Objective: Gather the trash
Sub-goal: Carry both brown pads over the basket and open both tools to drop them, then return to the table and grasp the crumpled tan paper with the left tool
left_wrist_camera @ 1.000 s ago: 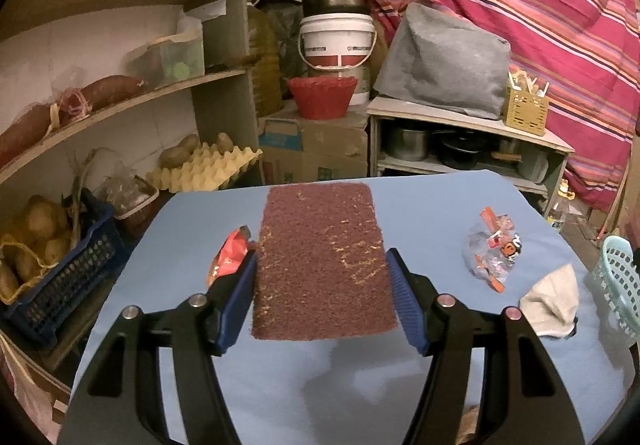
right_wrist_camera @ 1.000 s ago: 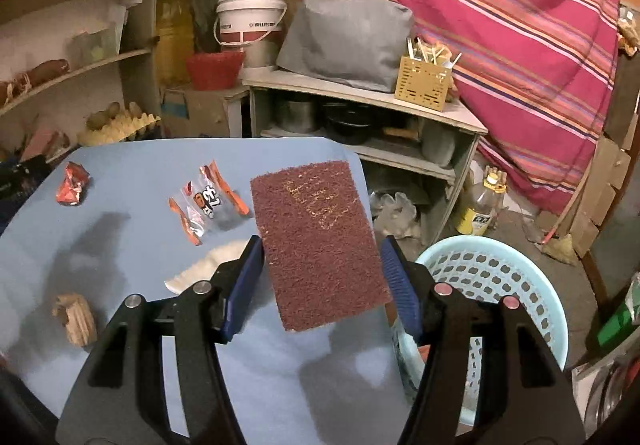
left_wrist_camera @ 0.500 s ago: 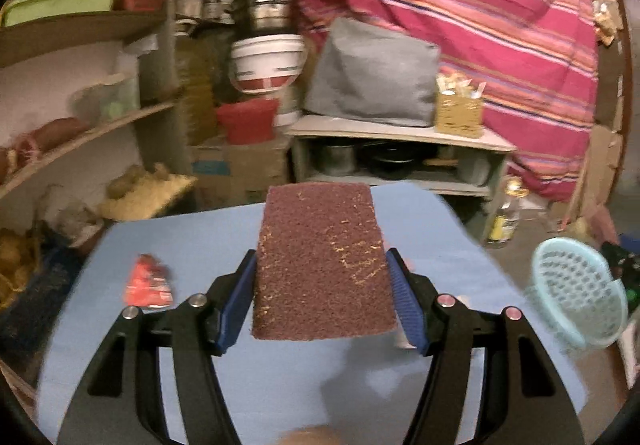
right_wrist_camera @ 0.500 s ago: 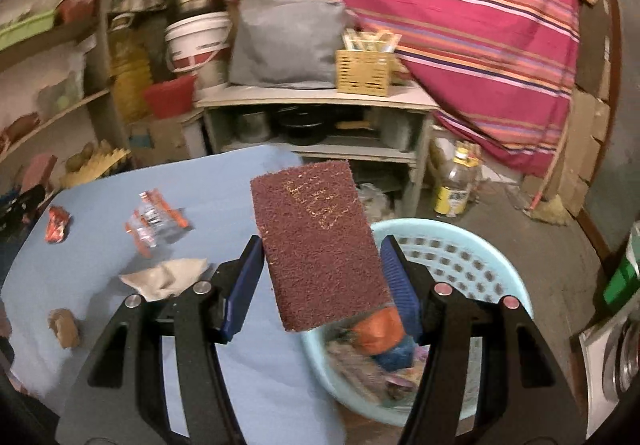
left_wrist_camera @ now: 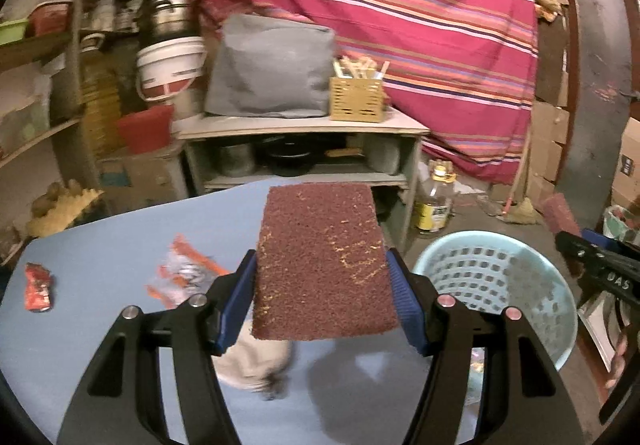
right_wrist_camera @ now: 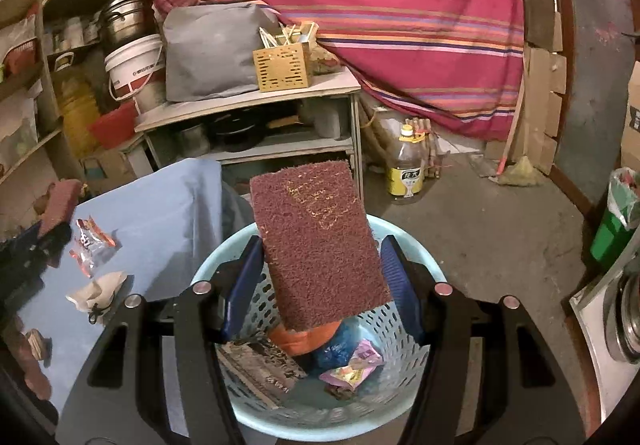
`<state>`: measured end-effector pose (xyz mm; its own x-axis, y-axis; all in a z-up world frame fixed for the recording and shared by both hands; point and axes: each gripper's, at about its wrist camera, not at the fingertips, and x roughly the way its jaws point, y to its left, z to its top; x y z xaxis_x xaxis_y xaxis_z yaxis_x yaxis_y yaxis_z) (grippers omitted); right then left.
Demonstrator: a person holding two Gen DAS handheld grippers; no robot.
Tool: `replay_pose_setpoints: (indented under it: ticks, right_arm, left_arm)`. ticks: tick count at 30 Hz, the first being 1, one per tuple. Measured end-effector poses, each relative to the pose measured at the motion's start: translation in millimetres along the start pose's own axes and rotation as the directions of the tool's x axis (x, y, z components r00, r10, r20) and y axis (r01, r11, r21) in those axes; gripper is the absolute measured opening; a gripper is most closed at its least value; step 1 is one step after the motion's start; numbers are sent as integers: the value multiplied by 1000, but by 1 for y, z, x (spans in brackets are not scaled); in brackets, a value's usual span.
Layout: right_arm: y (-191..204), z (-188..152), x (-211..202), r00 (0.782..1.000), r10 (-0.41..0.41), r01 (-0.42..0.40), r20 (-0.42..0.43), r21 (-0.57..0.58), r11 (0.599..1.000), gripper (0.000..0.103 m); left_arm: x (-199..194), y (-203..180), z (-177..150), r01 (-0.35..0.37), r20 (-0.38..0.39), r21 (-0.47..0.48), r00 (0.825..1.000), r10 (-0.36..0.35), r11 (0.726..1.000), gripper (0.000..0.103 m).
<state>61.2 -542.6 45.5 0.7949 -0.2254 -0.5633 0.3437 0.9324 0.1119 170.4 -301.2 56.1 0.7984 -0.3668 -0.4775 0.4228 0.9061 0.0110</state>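
Note:
My left gripper (left_wrist_camera: 322,277) is shut on a brown scouring pad (left_wrist_camera: 320,257) above the blue table (left_wrist_camera: 100,325), close to its right edge. My right gripper (right_wrist_camera: 320,269) is shut on a second brown pad (right_wrist_camera: 316,233), tilted, directly over the light-blue basket (right_wrist_camera: 280,425). The basket (left_wrist_camera: 496,277) stands on the floor beside the table and holds wrappers, a blue bag and an orange item. On the table lie a red wrapper (left_wrist_camera: 38,287), clear orange-printed wrappers (right_wrist_camera: 90,245), a crumpled tissue (right_wrist_camera: 98,293) and a small brown scrap (right_wrist_camera: 34,341).
A low shelf unit (right_wrist_camera: 248,101) with a grey bag and a yellow box stands behind the table. An oil bottle (right_wrist_camera: 406,169) sits on the concrete floor. A green bin (right_wrist_camera: 612,229) is at the right. A striped cloth hangs behind.
Both grippers have swung right, each keeping its pad. The right one now hangs over the basket; the left one has crossed the table toward its right edge.

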Motion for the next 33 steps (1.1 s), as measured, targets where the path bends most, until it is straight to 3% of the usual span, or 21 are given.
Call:
replay_pose_setpoints:
  ticks: [3,12,21,26,33]
  right_arm:
    - [-5,-2,5,1000,-17,17,8,2,1000,74]
    - [-31,-3,-15,996,-71,69,45,54,996,89]
    - [-58,-6,-32,991,-118,111,56,120,987,90]
    - [-61,-7,-31,990,-129,122,49,127,984,90]
    - [-53,-8,-29,993,-115,109,42,120,987,92]
  left_arm:
    - [7,-21,0,15,1,24,1000,-15,1000,63]
    - [26,-70,1,82,-6,81,997,-82,993,63]
    - [64,-122,-7,204,-94,103,976,-195,974,64]
    - [74,-127,-7,220,-107,93,972,-210,971,80]
    - [56,-92,-7,197,-102,44,976,-192,979,86]
